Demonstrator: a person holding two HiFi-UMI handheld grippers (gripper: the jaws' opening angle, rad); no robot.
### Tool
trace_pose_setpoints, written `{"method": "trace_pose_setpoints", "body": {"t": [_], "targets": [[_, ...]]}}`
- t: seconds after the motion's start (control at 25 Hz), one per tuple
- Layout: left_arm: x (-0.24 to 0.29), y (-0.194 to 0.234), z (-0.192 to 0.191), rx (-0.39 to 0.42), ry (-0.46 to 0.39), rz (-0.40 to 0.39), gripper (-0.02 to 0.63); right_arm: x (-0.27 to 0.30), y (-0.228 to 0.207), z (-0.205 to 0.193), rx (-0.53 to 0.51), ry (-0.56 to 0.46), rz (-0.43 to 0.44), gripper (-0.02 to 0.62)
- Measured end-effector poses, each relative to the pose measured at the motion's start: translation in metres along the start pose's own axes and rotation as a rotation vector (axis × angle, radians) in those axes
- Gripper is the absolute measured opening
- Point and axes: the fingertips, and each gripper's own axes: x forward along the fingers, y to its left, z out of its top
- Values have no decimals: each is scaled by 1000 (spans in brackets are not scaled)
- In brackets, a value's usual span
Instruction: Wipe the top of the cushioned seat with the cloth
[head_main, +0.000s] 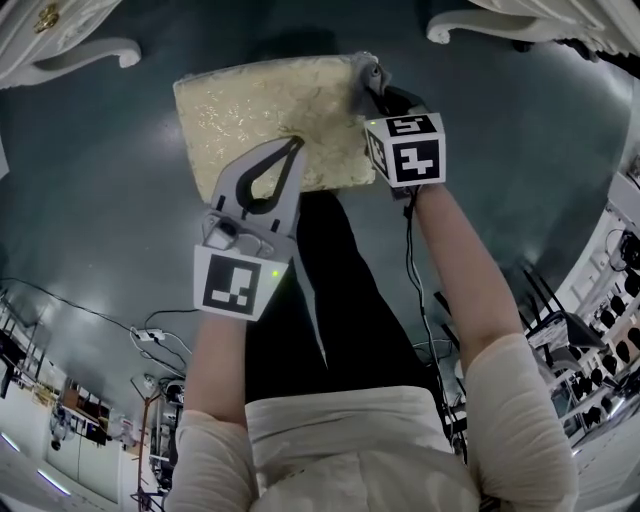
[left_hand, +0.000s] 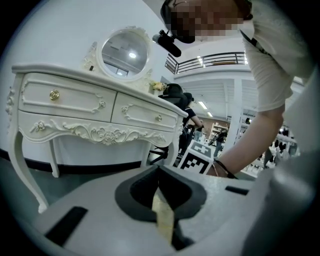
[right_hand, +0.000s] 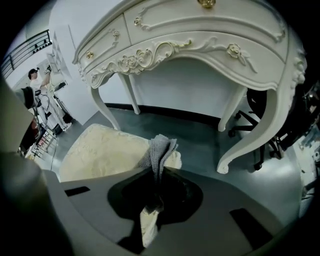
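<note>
The cushioned seat (head_main: 265, 120) is a cream-gold brocade square on the dark floor, seen from above in the head view. My right gripper (head_main: 374, 88) is at its far right corner, shut on a grey cloth (head_main: 362, 82). In the right gripper view the cloth (right_hand: 160, 150) sticks up folded between the jaws, over the corner of the seat (right_hand: 100, 150). My left gripper (head_main: 296, 142) hovers over the seat's near edge, shut with nothing in it. In the left gripper view its tips (left_hand: 159, 169) meet, and a sliver of the seat (left_hand: 163, 216) shows below them.
A white carved dressing table (right_hand: 200, 40) stands just beyond the seat, with its curved legs (right_hand: 252, 135) close to the right corner. More white legs (head_main: 85, 52) show at the top left. Cables (head_main: 150, 335) lie on the floor. An office chair (right_hand: 250, 112) is behind the table.
</note>
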Motion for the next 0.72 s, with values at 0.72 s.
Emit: {"method": "trace_pose_setpoints", "body": {"t": [0.72], "targets": [[-91, 30, 8, 43, -35, 31, 2, -27, 106, 23, -32, -51, -13, 28]]}}
